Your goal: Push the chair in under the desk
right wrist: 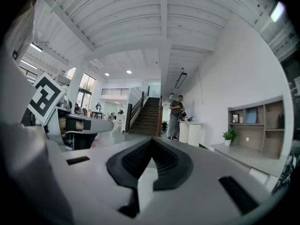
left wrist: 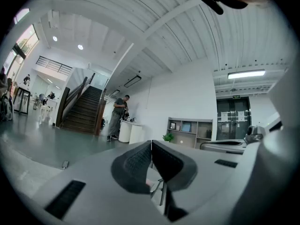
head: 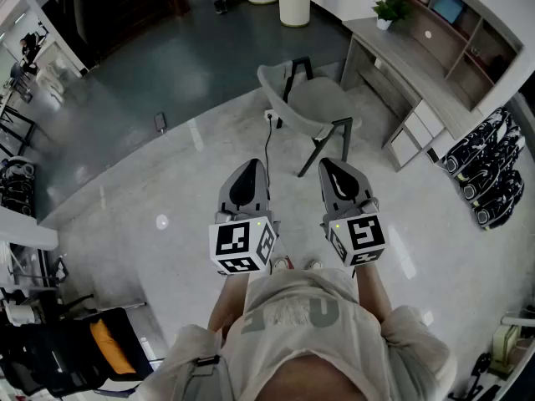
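Both grippers are held out in front of the person at waist height, well short of anything. The left gripper (head: 250,170) has its jaws pressed together on nothing, and so does the right gripper (head: 329,170); each gripper's own view shows the dark pads meeting in a thin seam with only open room beyond. The grey shell chair (head: 316,103) stands on the pale floor ahead, pulled out from the desk (head: 393,57), which runs along the wall at the upper right with a potted plant (head: 389,10) at its far end. The approach seems to be the step in hand. The chair's backrest looks turned toward the left and its seat toward the desk, so it is probably best to come round to the backrest side. From there, set the closed jaws flat against the top of the shell, one on each side, and push evenly so the chair does not swivel. A cable (head: 267,144) trails across the floor just beside the chair legs and could snag them. The white drawer unit (head: 414,132) under the near end narrows the opening, so aim for the open bay.
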The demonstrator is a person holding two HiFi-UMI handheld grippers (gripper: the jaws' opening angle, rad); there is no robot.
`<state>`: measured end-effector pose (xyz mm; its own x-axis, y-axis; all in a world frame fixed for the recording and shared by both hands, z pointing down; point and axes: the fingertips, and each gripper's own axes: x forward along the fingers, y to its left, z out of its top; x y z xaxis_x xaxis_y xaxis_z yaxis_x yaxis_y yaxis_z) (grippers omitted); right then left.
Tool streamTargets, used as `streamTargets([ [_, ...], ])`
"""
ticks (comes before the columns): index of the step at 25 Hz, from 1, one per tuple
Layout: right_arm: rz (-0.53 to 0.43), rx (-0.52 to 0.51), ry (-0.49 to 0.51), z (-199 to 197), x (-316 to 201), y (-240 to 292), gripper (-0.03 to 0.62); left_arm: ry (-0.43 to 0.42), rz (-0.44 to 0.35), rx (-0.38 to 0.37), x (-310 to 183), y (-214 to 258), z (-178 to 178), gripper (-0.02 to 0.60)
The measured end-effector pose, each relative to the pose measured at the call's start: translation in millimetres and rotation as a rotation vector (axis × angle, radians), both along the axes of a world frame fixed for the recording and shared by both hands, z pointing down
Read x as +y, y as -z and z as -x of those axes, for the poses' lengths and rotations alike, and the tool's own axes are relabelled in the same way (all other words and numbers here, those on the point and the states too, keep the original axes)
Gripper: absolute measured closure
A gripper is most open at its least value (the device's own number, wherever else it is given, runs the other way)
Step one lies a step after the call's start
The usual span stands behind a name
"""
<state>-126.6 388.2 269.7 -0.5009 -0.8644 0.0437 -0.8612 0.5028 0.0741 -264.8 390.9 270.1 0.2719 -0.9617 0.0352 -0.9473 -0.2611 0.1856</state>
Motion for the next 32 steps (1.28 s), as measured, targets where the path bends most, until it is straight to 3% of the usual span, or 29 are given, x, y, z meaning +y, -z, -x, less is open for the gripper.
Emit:
streamTargets([
  [12, 0.02, -0.018, 0.056, 2.2, 6.5, -4.7, 0.576, 0.002, 0.014, -0.015, -0.6, -0.9, -7.8, 0.566],
  [24, 0.087, -0.127, 0.029, -62.9, -4.6, -22.8, 0.576, 0.077, 0.03, -0.039, -1.1, -17.2, -29.4, 0.566],
  [32, 0.052, -0.088, 0.034, -96.5, -30.1, -24.0, 0.576, 0.111, 0.045, -0.043, -19.1, -24.2, -40.3, 0.566],
])
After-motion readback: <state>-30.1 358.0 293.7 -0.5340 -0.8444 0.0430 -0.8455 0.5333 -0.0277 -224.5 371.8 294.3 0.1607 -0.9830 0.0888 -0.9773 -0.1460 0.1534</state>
